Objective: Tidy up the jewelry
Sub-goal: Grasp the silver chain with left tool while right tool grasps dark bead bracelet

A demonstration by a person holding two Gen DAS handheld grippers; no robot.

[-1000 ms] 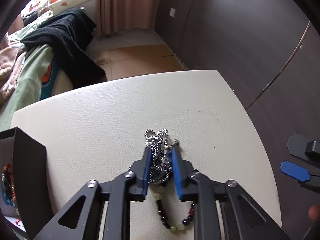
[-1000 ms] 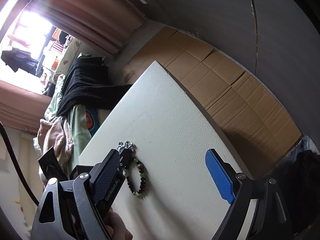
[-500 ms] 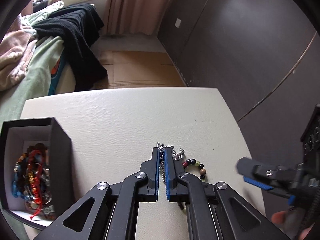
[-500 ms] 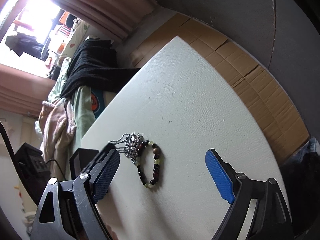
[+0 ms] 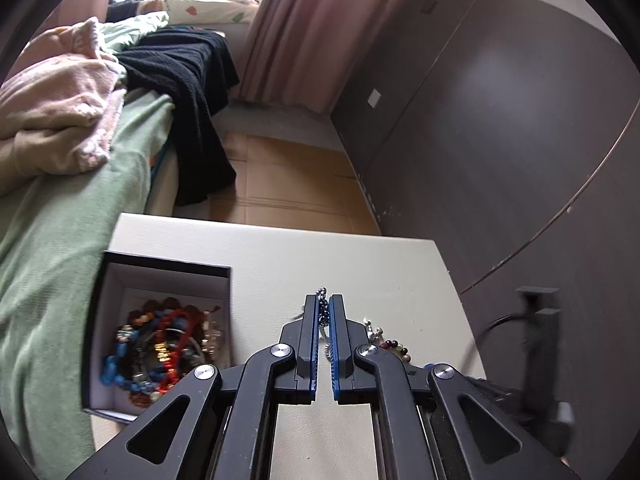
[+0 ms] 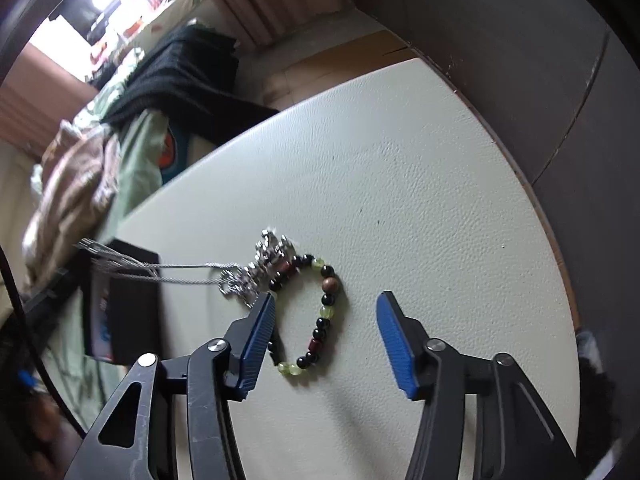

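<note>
My left gripper (image 5: 324, 304) is shut on a silver chain necklace (image 5: 323, 311) and holds it above the white table (image 5: 384, 268). In the right wrist view the chain (image 6: 176, 271) stretches taut to the left from a silver cluster (image 6: 264, 268) on the table. A bead bracelet (image 6: 326, 312) of black, green and brown beads lies beside the cluster; part of it shows in the left wrist view (image 5: 394, 346). My right gripper (image 6: 326, 308) is open, its jaws on either side of the bracelet just above it. A black jewelry box (image 5: 160, 332) with several bracelets stands at the left.
A bed with green sheet (image 5: 64, 216), pink blanket and black garment (image 5: 188, 80) lies left of the table. Dark wardrobe panels (image 5: 500, 128) stand to the right. Cardboard covers the floor (image 5: 288, 184) beyond the table's far edge.
My left gripper closed on the chain, lifted it and moved left toward the box, pulling the chain taut. My right gripper moved down over the bead bracelet, staying open.
</note>
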